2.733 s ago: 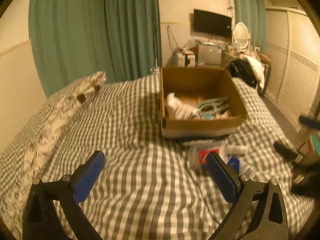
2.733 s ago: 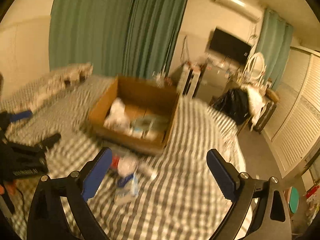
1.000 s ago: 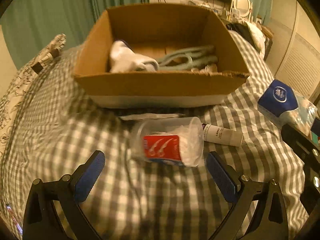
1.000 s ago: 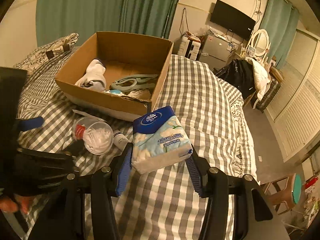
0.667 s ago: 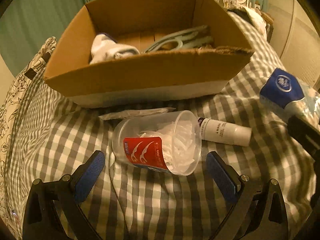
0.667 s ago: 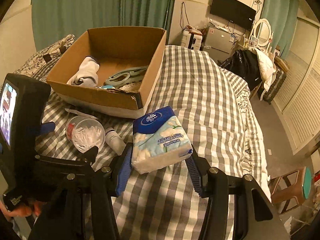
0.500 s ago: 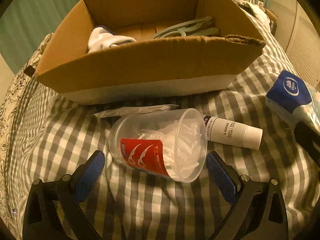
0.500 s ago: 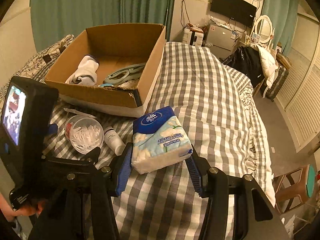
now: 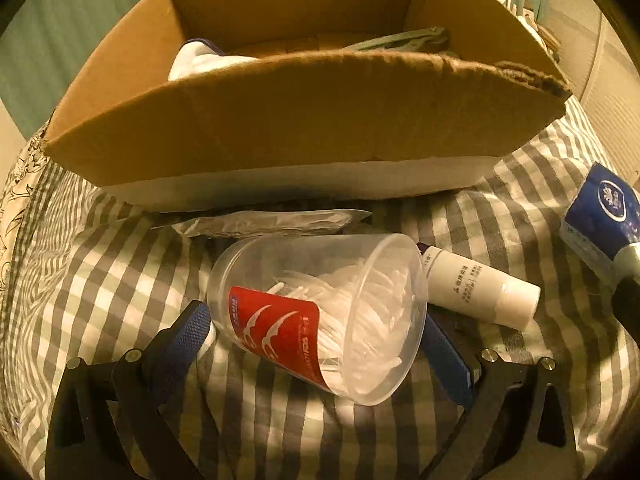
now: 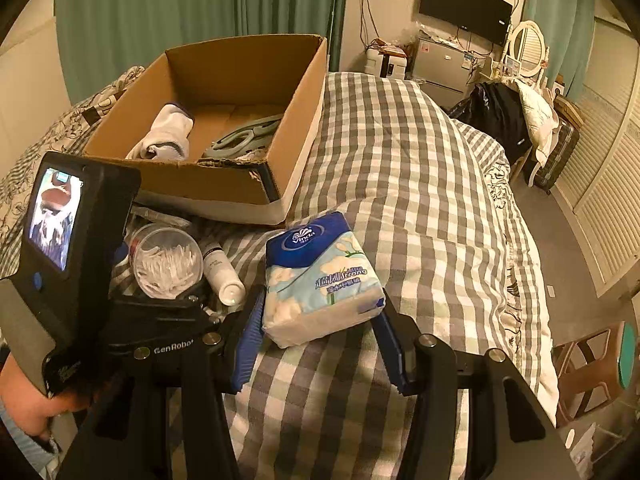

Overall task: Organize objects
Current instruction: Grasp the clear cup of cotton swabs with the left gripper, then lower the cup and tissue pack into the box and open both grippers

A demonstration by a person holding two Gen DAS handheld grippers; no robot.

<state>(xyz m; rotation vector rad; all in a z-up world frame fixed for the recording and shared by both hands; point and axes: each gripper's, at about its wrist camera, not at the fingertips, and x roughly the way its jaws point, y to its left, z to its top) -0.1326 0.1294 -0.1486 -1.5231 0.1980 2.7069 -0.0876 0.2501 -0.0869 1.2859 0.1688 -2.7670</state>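
Nearest, the right gripper (image 10: 318, 334) is clamped on the tissue pack (image 10: 318, 280). The left gripper (image 9: 316, 334) brackets the tipped plastic cup (image 9: 320, 316) lying just before the cardboard box (image 9: 304, 128); whether its 2 pads press, I cannot tell. Best squeeze gently below the open rim, mouth up, so nothing spills.

Grey-white checked bedspread (image 10: 400, 168); brown box (image 9: 304, 120); blue-and-white tissue pack (image 10: 320, 276); seemingly green curtains (image 10: 192, 12).

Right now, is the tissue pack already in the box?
No, the tissue pack sits clamped in the right tool, outside the box.
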